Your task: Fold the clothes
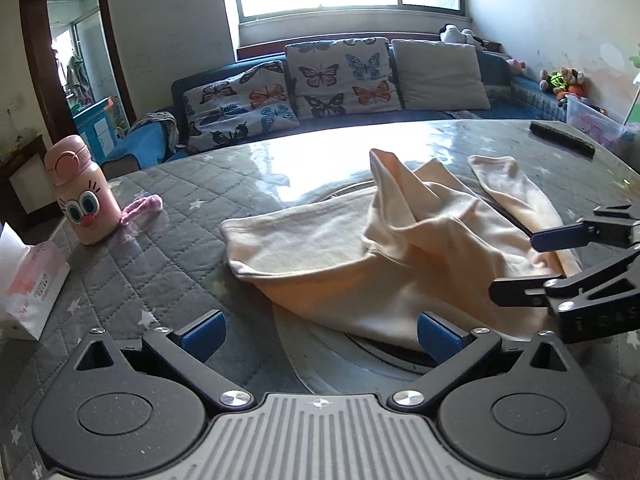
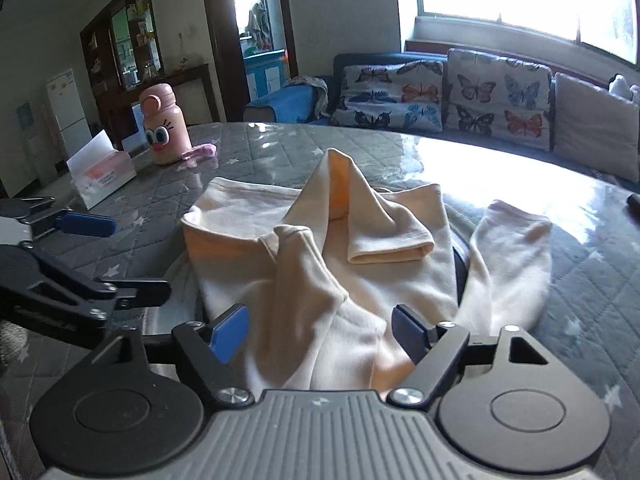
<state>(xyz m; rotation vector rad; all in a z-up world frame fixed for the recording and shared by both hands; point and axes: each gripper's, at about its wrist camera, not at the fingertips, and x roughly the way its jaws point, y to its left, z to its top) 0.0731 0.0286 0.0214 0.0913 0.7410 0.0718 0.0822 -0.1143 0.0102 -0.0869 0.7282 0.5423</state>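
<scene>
On the quilted grey table [image 1: 168,200], a cream garment [image 1: 360,248] lies rumpled before a sofa [image 1: 520,108]. Left gripper [image 1: 320,332] and right gripper [image 2: 320,332] hover at its near edge, jaws apart, nothing clamped.

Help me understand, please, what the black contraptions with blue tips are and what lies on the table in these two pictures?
They are two handheld grippers, each carrying a camera that looks along its fingers. One picture is from the left gripper, the other from the right gripper; each also shows the other from the side. Both stand open, holding nothing. On the grey quilted table cover lies a crumpled cream cotton garment, partly between the right fingers. Further back stand a pink cartoon-face bottle and a white tissue box.
</scene>
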